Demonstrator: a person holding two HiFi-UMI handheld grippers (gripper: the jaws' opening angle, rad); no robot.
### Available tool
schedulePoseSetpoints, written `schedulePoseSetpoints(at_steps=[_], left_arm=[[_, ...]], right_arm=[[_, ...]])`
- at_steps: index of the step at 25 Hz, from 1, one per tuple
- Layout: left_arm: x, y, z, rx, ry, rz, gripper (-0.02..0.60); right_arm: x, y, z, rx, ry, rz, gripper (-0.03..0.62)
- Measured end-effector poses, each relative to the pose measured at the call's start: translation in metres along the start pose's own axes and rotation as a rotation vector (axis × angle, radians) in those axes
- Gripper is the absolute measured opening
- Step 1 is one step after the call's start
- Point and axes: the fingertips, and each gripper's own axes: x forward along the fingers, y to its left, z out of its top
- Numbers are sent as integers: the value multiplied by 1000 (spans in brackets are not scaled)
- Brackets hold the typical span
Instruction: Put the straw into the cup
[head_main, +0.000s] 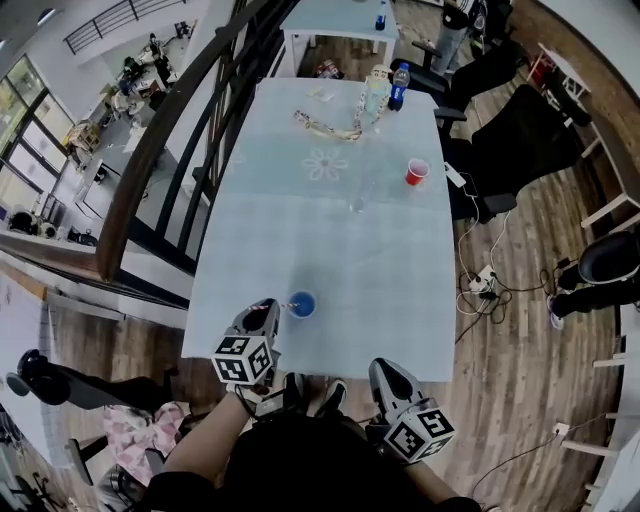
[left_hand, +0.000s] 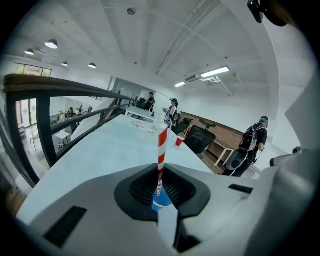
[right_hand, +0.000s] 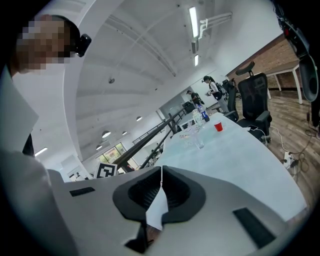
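Head view: one long pale table (head_main: 330, 250) is seen from above. Two cups are counted on it: one blue cup (head_main: 302, 304) near the bottom edge and one red cup (head_main: 417, 172) at the upper right. Two grippers are shown at the bottom, the left gripper (head_main: 272, 304) just beside the blue cup and the right gripper (head_main: 384, 368) off the table edge.

Left gripper view: one red-and-white straw (left_hand: 162, 150) is clamped upright between the jaws at the centre. Its lower end is seen right at the blue cup; whether it is inside cannot be told.

Right gripper view: the jaws are pressed together at the lower centre, with nothing between them.
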Motion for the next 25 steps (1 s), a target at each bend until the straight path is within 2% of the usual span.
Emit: schedulePoseSetpoints(at_steps=[5, 12, 17, 25], left_arm=[[24, 9, -14, -39, 76, -43, 38], [43, 16, -24, -60, 136, -88, 38], [52, 21, -40, -119, 176, -112, 38], [60, 18, -47, -93, 201, -153, 38]], right_arm=[[9, -3, -3, 15, 3, -47, 32], [17, -2, -6, 23, 5, -88, 32], [18, -1, -7, 13, 2, -107, 32], [14, -2, -8, 19, -6, -138, 32]])
